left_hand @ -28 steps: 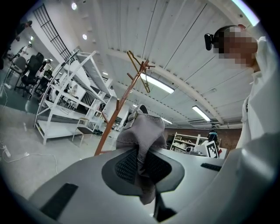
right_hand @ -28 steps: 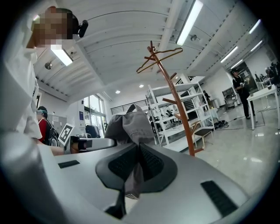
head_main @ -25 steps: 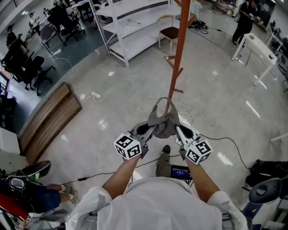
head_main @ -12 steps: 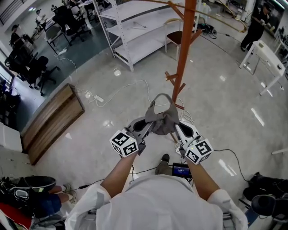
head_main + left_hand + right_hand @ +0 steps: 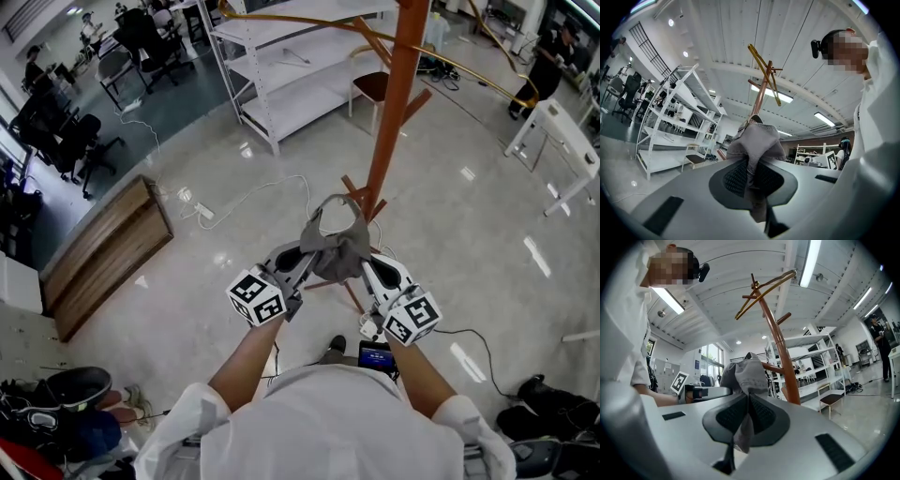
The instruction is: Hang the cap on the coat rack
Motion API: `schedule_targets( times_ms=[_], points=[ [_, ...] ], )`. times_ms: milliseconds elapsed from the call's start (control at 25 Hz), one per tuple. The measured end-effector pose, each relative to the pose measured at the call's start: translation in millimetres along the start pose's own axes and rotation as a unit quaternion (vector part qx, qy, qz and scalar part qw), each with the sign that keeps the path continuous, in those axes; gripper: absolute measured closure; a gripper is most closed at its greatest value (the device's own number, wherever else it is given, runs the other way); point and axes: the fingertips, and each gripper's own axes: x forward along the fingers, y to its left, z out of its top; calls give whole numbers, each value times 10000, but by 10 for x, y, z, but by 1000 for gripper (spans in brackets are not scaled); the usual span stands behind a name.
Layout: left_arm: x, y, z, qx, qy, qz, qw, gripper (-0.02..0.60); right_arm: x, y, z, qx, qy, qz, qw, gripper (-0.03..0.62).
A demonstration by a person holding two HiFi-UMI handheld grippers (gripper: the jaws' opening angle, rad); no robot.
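A grey cap [image 5: 335, 247] hangs stretched between both grippers in front of my chest. My left gripper [image 5: 306, 266] is shut on its left side, fabric pinched between the black pads [image 5: 751, 174]. My right gripper [image 5: 366, 269] is shut on its right side, cloth caught in the pads [image 5: 749, 417]. The orange-brown coat rack [image 5: 397, 103] rises just beyond the cap, its lower pegs [image 5: 358, 192] close behind it. From the right gripper view the rack pole [image 5: 778, 348] stands right of the cap [image 5: 743, 374], with upper hooks [image 5: 759, 289] high overhead. The cap [image 5: 756, 144] also fills the left gripper view.
White metal shelving [image 5: 281, 66] stands behind the rack, with a chair [image 5: 370, 84] beside it. A wooden bench [image 5: 103, 253] lies at left. Cables [image 5: 244, 192] trail across the shiny floor. White tables [image 5: 562, 141] stand at right. People and office chairs sit far back left.
The view has closed in on the coat rack: its pole now looms larger and nearer. Both grippers hold the cap as before, slightly higher and closer to the lower pegs.
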Motion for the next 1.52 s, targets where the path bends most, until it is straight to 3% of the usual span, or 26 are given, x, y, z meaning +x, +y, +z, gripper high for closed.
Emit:
schedule_targets(
  times_ms=[560,1520],
  points=[
    [492,486,-237,-226,223,32,9995,551,278,-508,-238,217,227,-59,9995,565],
    [1008,732,-596,-394,629,-47,9972,549,282,-685,-633,451,603,-164,9970,565]
  ],
)
